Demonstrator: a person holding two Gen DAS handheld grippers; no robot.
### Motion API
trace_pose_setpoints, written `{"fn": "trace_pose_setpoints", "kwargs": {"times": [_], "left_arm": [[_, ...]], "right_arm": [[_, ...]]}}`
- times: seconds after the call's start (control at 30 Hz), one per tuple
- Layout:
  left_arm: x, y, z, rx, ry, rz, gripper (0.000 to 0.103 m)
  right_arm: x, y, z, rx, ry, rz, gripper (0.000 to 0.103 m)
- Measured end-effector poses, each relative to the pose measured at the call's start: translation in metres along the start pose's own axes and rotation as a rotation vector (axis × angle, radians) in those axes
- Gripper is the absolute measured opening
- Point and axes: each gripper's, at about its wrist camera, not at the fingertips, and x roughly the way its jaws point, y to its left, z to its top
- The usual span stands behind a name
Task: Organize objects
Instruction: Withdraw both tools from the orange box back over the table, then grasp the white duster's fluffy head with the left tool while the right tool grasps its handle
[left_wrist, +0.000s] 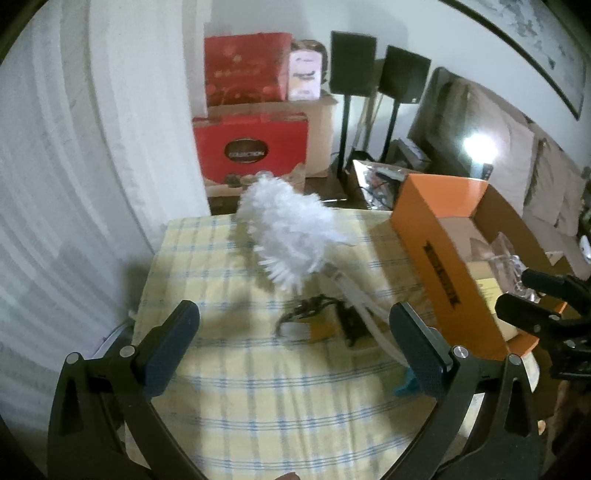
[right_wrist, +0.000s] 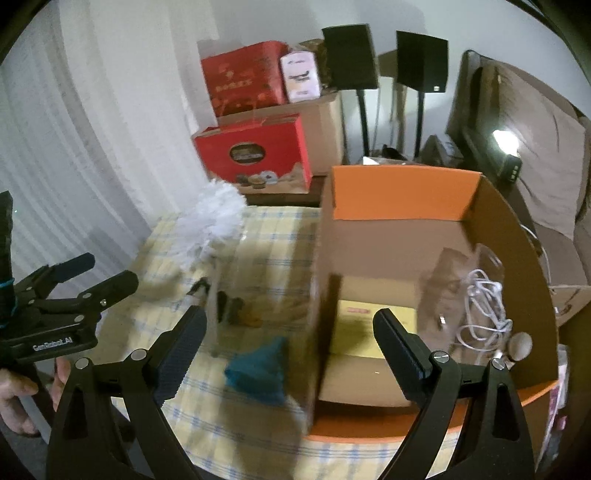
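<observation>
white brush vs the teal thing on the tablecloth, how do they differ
1. The white brush is big and bristly with a long handle; the teal thing is small, soft-looking and lumpy.
2. The white brush's head stands raised above the cloth; the teal thing lies flat.
3. The white brush reaches toward the table's far edge; the teal thing sits nearer, beside the orange box.
Both rest on the checked tablecloth, outside the box, untouched by either tool.

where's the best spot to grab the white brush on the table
Grip the white brush on its thin white handle, just below the bristle head, probably coming down from above with jaws across the shaft. The head is wide, soft and raised; the handle is slim and firm. The left gripper is open and nearest.
</observation>
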Motion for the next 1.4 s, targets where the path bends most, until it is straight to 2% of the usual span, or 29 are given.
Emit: {"fn": "trace_pose_setpoints", "kwargs": {"times": [0.47, 0.67, 0.73, 0.83, 0.97, 1.1, 1.23, 1.33, 1.4], "left_arm": [[0.018, 0.050, -0.003, -0.086, 0.037, 0.011, 0.103], [0.040, 0.061, 0.008, -0.158, 0.068, -0.043, 0.103], [0.049, 0.062, 0.014, -0.174, 0.074, -0.059, 0.103], [0.064, 0.059, 0.025, -0.185, 0.080, -0.067, 0.099], [0.091, 0.053, 0.039, -0.201, 0.119, -0.086, 0.090], [0.119, 0.046, 0.050, -0.212, 0.167, -0.099, 0.068], [0.137, 0.040, 0.055, -0.211, 0.204, -0.105, 0.056], [0.141, 0.037, 0.056, -0.206, 0.204, -0.118, 0.051], [0.141, 0.034, 0.058, -0.201, 0.205, -0.131, 0.041]], "right_arm": [[0.040, 0.052, 0.009, -0.081, 0.050, 0.046, 0.092], [0.061, 0.071, 0.006, -0.115, 0.088, 0.062, 0.082], [0.069, 0.074, 0.004, -0.117, 0.110, 0.069, 0.072], [0.080, 0.077, 0.002, -0.123, 0.139, 0.068, 0.067], [0.092, 0.076, -0.001, -0.120, 0.169, 0.061, 0.064], [0.104, 0.074, -0.003, -0.113, 0.203, 0.068, 0.056], [0.112, 0.073, -0.004, -0.103, 0.224, 0.087, 0.046], [0.115, 0.070, -0.003, -0.090, 0.236, 0.103, 0.046], [0.116, 0.069, -0.003, -0.083, 0.239, 0.112, 0.046]]}}
